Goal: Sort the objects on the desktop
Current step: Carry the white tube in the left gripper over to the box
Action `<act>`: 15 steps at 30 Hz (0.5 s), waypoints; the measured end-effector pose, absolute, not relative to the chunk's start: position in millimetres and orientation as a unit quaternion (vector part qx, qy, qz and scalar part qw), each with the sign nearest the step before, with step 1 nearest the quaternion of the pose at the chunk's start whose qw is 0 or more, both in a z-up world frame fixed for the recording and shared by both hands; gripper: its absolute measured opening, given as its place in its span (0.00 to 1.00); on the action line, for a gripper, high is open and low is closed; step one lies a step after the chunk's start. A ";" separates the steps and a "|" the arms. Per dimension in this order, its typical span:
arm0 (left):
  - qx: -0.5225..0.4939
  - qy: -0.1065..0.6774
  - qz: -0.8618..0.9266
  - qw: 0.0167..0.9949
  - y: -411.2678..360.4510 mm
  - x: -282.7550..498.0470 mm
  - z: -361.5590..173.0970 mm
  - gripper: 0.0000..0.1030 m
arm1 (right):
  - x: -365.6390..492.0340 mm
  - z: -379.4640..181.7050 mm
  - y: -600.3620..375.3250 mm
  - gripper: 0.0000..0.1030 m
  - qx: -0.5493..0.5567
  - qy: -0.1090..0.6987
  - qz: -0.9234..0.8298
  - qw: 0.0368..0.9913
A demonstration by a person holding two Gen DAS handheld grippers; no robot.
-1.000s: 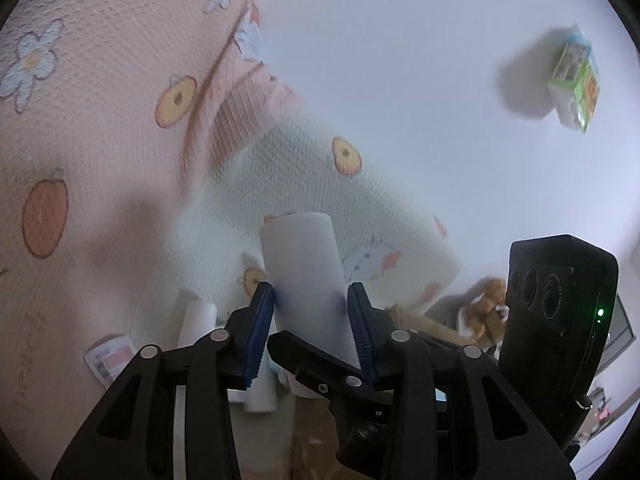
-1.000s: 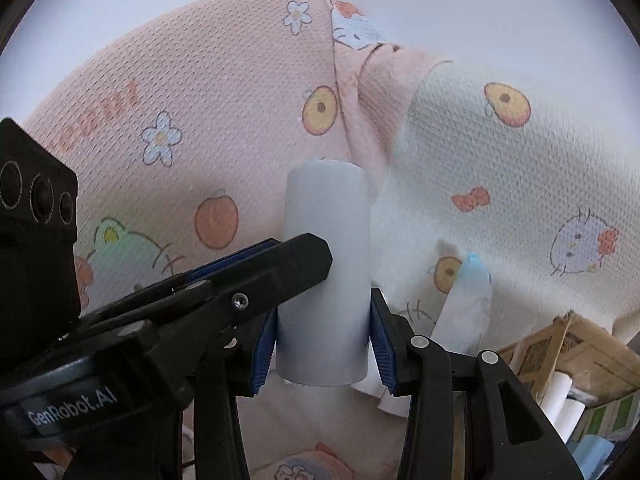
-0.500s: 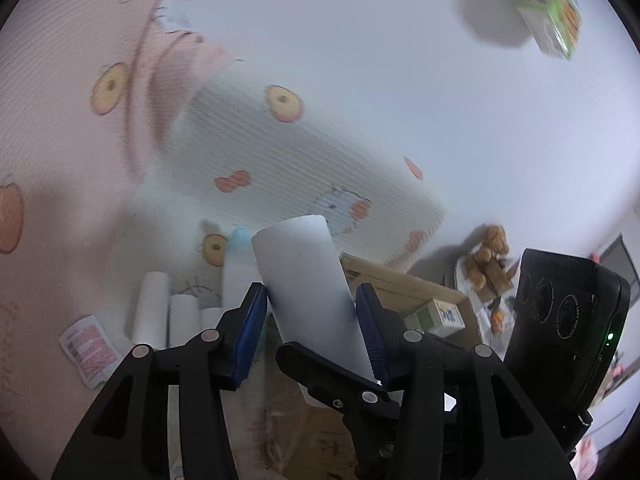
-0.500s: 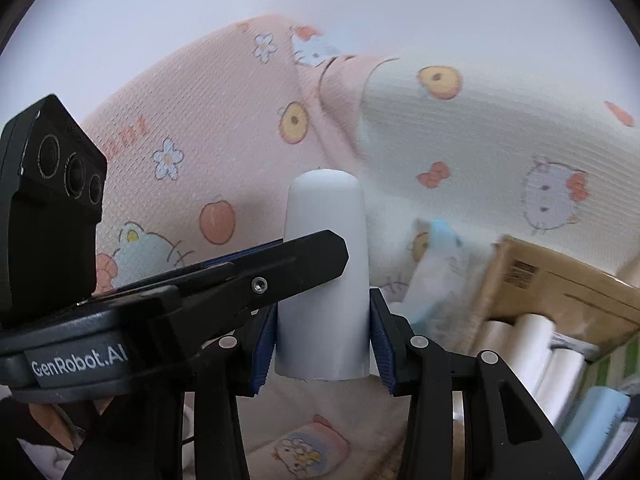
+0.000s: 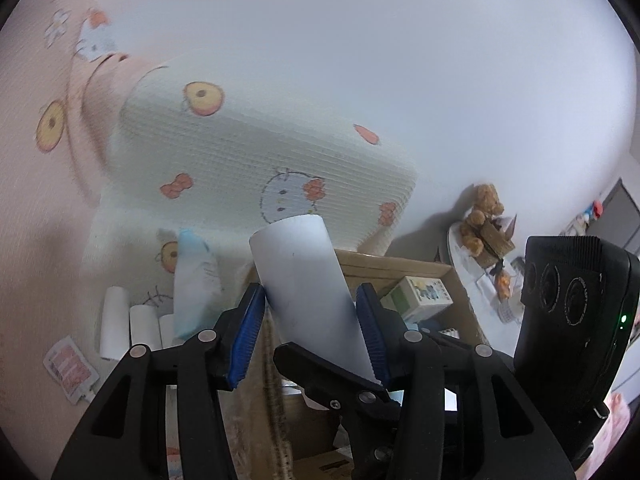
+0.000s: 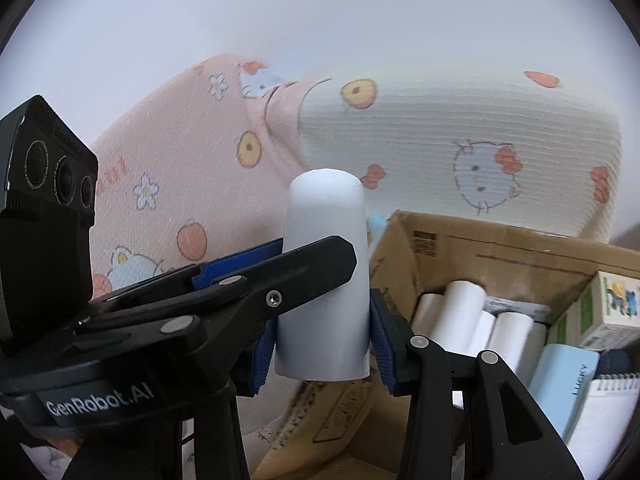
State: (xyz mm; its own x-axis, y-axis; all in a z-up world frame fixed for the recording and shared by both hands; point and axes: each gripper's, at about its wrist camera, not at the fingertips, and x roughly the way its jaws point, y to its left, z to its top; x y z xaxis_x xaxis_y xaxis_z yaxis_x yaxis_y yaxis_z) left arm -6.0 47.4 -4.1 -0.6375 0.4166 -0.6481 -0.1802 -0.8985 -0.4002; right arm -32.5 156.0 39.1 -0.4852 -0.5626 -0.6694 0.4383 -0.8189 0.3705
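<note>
- Right gripper clamps a white paper roll, held above an open cardboard box
- Left gripper spread wide, loose around that roll

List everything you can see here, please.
held roll: one, white, between both grippers' fingers
cardboard box: one, brown, beside the held roll
boxed rolls: about four, white, inside the box
tissue pack: one, light blue, inside the box
cat-print cushion: one, white, behind the box
printed fabric: pink, beside the cushion
teddy bear: one, brown, far right
left gripper: black, blue pads, open
right gripper: black, blue pads, clamping the held roll
</note>
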 end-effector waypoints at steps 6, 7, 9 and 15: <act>-0.386 -0.110 0.897 0.185 79.3 -12.6 5.9 0.49 | -31.1 43.9 180.7 0.39 0.402 -0.095 -0.868 0.274; -0.387 -0.104 0.896 0.191 85.5 -14.2 5.0 0.49 | -31.9 44.2 185.2 0.39 0.401 -0.101 -0.870 0.270; -0.394 -0.097 0.893 0.195 93.3 -15.9 3.1 0.49 | -34.1 42.0 194.2 0.39 0.406 -0.107 -0.870 0.260; -0.426 -0.069 0.876 0.214 119.3 -29.5 -4.2 0.49 | -37.4 33.3 210.6 0.39 0.426 -0.109 -0.867 0.234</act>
State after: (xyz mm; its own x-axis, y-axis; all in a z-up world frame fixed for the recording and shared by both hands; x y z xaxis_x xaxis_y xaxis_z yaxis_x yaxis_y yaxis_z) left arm -29.5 119.3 -4.2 -0.5447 0.4335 -0.7179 -0.3160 -0.8990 -0.3031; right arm -37.4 210.6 33.3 -0.5274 -0.4990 -0.6876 0.3139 -0.8665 0.3881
